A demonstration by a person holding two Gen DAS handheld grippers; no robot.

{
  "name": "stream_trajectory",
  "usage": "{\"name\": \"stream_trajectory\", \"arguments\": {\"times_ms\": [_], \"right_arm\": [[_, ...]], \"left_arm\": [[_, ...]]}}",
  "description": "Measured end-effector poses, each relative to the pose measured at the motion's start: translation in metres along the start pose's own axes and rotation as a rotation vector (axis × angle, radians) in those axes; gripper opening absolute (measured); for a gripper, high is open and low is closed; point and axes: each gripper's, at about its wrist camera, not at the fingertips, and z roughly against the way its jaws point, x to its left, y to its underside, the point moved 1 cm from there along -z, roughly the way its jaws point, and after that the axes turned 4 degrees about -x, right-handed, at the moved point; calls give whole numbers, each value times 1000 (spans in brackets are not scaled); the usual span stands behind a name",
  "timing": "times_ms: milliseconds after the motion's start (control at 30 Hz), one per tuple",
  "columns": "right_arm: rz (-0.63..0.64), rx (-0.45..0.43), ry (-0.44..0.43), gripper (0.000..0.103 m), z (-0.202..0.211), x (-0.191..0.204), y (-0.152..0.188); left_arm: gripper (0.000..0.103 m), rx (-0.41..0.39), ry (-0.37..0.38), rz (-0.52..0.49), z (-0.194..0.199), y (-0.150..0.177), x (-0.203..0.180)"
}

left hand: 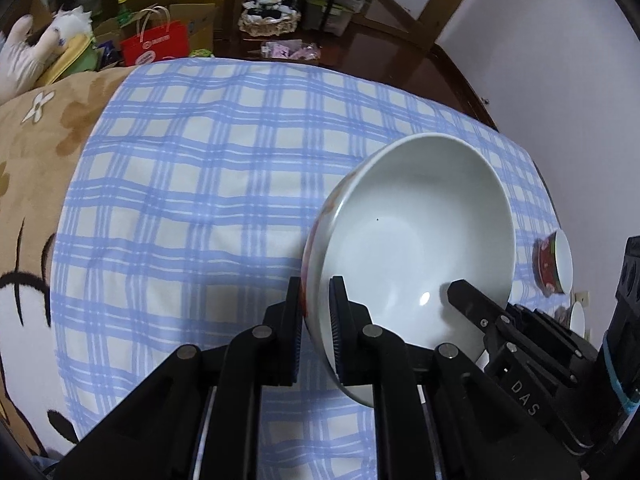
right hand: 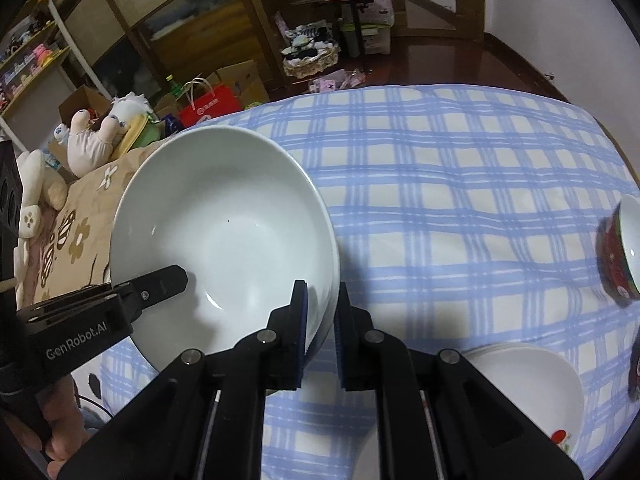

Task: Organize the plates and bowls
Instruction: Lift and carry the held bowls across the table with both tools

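step in hand: a large white bowl (left hand: 416,236) is carried between two grippers, lifted clear of the blue checked cloth (left hand: 208,184), judged to be on its way to a place among the other dishes.
left gripper (left hand: 316,332): jaws narrow, clamped on the bowl's near rim, one finger outside the wall, one inside.
right gripper (right hand: 322,332): jaws narrow, pinching the opposite rim in the same way; its finger also shows inside the bowl in the left wrist view.
bowl's place: in the air between the two grippers, tilted, with its patterned outer wall towards the cloth.
how to do it well: keep both grips moving together so the rim is neither twisted nor pulled apart; level the bowl before lowering; set the foot down flat on the soft cloth, then release one side at a time.
risk: a thin rim pinch on glazed ware may slip if either hand leads the other.
large bowl, contents: empty; only a small dark speck on the glaze.
small red-patterned bowl (right hand: 622,256): on the cloth, well apart to the right; white inside, nothing seen in it.
white plates (right hand: 528,384): a low stack just beside the right gripper, top plate bare but for a small red motif at its rim.
another dish: partly hidden at the far right edge of the right wrist view; kind cannot be told.
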Motion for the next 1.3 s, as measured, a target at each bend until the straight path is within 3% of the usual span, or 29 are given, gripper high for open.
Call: {"name": "stream_trajectory", "arguments": {"times_ms": [667, 1300], "right_arm": [[-53, 61, 46, 13, -10, -27, 18], [-63, 99, 74, 14, -15, -34, 30]], "left_arm": [[13, 129, -18, -58, -37, 16, -17], [13, 165, -11, -78, -47, 20, -21]]}}
